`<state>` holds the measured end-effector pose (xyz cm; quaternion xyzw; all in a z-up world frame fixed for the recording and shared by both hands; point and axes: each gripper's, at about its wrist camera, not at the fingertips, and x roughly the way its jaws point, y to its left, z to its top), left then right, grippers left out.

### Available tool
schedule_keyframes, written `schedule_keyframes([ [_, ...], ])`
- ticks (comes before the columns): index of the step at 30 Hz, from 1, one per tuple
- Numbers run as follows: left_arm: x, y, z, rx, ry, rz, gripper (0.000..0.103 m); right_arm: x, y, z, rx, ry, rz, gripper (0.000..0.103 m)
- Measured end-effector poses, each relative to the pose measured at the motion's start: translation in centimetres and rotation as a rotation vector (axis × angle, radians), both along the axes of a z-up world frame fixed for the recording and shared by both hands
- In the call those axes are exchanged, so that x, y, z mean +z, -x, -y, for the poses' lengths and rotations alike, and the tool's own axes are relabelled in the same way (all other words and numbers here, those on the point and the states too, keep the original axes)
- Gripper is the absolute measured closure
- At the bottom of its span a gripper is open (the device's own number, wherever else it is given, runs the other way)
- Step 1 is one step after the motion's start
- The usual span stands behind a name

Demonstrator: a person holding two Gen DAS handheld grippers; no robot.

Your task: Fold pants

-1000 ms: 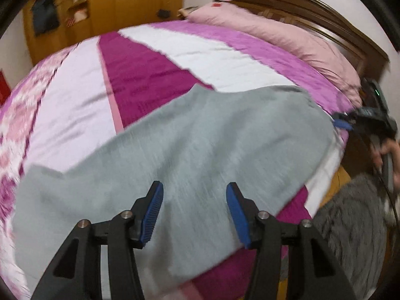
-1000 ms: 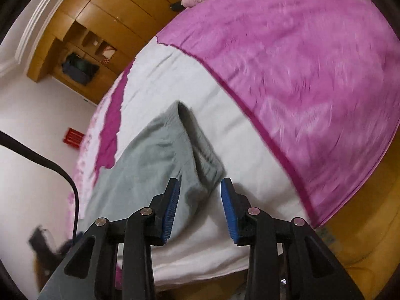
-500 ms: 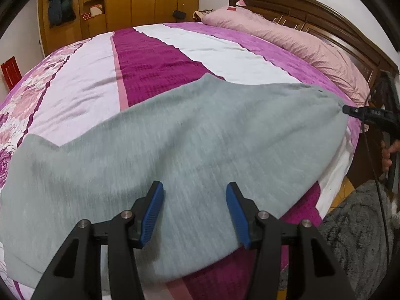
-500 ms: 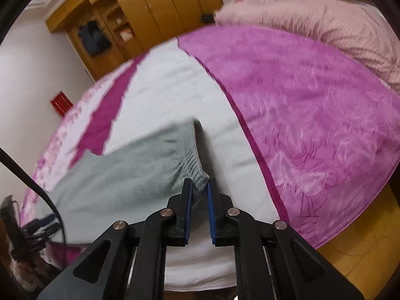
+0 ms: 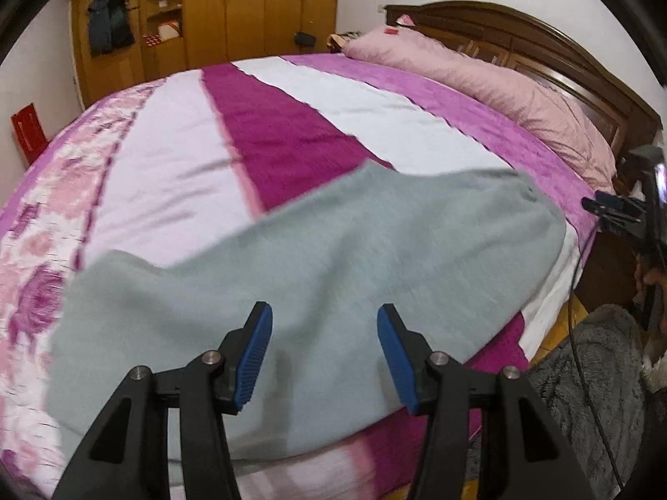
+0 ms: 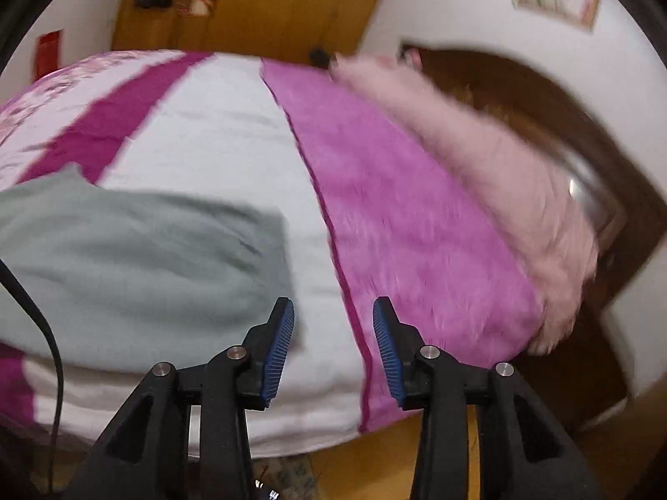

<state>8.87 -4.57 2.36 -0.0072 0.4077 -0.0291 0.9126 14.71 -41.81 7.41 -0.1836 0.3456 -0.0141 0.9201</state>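
Now, from the left wrist view, the pants [image 5: 317,291] lie spread on the bed [image 5: 292,141], their long axis running from lower left to the upper right end. The left gripper [image 5: 324,358] hangs over the near edge, jaws wide apart with only cloth below them and nothing pinched. The right gripper [image 5: 613,214] shows at the far right, just off that upper right end.

From the right wrist view, the pants [image 6: 137,258] lie to the left of the right gripper [image 6: 333,350], whose jaws have just been opening and stand moderately apart with nothing between them. The cloth's corner sits just beside the left pad [image 6: 278,354]. This hand looks nearer that end; the left is nearer the middle.
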Motion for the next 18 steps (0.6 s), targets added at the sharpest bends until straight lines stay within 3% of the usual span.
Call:
schedule_keyframes([
  [3, 1.3, 1.1, -3.4, 0.055, -0.022, -0.018, 0.045, 2.7, 1.9, -5.3, 0.171, -0.034, 0.040, 0.061],
  [8, 1.8, 4.1, -10.2, 0.213, -0.079, -0.061, 0.041, 4.3, 6.2, -17.8, 0.621, -0.134, 0.022, 0.061],
  [12, 0.3, 7.1, -15.8, 0.359, 0.002, -0.101, 0.040, 2.4, 10.7, -29.4, 0.936, -0.083, 0.025, 0.061],
  [15, -1.0, 9.3, -18.9, 0.428, 0.055, -0.128, 0.040, 0.3, 13.5, -35.5, 1.102, -0.058, 0.020, 0.061],
  [18, -1.8, 11.7, -21.6, 0.503, 0.098, -0.149, 0.040, -2.3, 16.5, -41.1, 1.247, 0.047, 0.038, 0.061],
])
